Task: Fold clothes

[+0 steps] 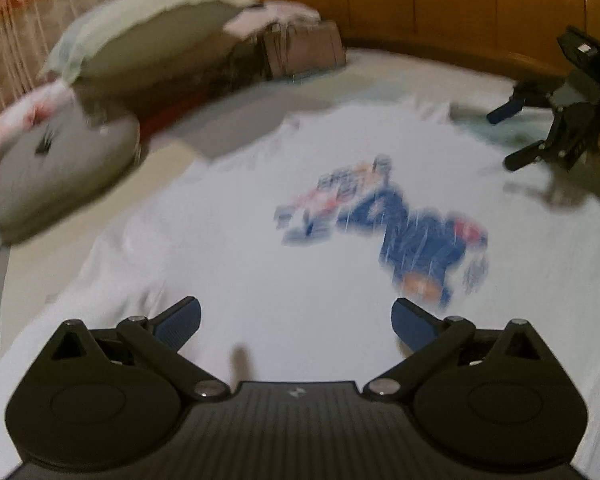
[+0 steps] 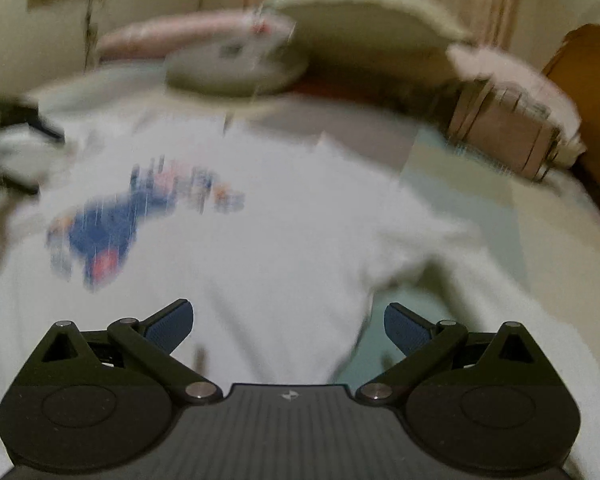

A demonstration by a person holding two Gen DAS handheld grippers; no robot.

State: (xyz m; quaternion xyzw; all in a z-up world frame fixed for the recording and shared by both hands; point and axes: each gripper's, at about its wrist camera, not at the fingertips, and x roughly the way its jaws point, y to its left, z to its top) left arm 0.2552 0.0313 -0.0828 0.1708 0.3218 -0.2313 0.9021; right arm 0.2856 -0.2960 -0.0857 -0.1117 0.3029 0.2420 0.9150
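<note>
A white T-shirt [image 1: 228, 248] lies spread flat on the bed [image 1: 172, 160], print side up. The print [image 1: 384, 232] is blue, red and orange, but the blur hides what it shows.

In the left wrist view the left gripper [image 1: 296, 320] is at 6 o'clock, above the shirt. Its two fingers with blue pads [image 1: 180, 326] stand wide apart and hold nothing; only white cloth shows between them. The print is at about 1 o'clock from it. The right gripper [image 1: 512, 136] shows at 2 o'clock in this view, near the edge of the shirt. Its jaws are spread too, with nothing between them. I cannot tell if its lower finger touches the cloth.

In the right wrist view the right gripper [image 2: 288, 320] is at 6 o'clock, wide open and empty. Its left finger is over the shirt [image 2: 284, 232], and its right finger is over the pale green sheet [image 2: 396, 320] just beside the shirt's edge. The print [image 2: 140, 216] is at 10 o'clock there.

Grey pillows [image 1: 60, 168] are piled at 10 o'clock in the left view, well apart from the grippers. A brown folded cloth [image 1: 304, 50] sits at 12 o'clock, before the wooden headboard [image 1: 460, 4]. A curtain [image 1: 40, 12] hangs at 11 o'clock.
</note>
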